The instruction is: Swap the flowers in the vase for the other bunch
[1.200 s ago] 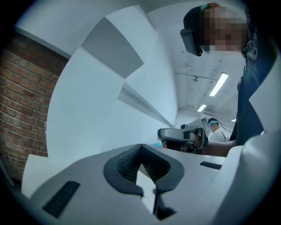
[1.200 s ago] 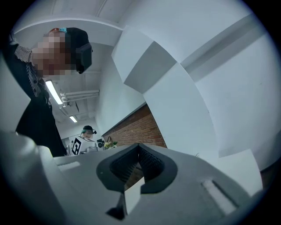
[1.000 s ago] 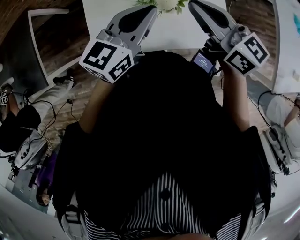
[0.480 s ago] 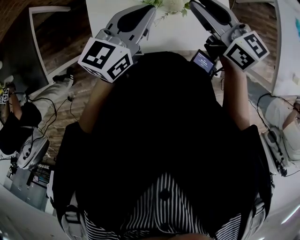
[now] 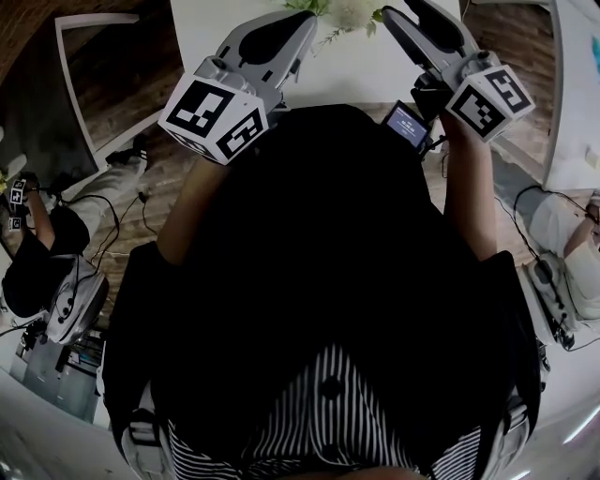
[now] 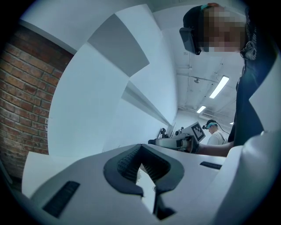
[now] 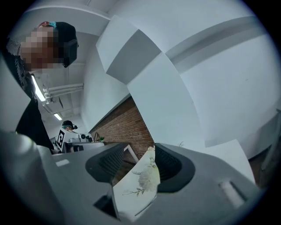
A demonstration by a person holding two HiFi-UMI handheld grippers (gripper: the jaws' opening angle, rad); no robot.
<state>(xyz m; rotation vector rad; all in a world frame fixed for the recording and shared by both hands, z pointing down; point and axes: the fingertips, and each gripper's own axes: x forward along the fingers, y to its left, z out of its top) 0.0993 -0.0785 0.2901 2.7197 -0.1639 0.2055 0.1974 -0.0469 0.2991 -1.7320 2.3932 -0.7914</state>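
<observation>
White flowers [image 5: 345, 11] sit on the table [image 5: 375, 66] just ahead, so the right gripper [image 7: 139, 149] has just been opening (nothing between its jaws yet), likely to grab them, while the left gripper [image 6: 140, 147] rests closed.

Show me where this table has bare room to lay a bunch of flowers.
Free: the white table strip between the white flowers and the table's near edge, right of the left gripper; also the corner left of that gripper. Crowded: around the flowers, which the head view cuts off.
</observation>
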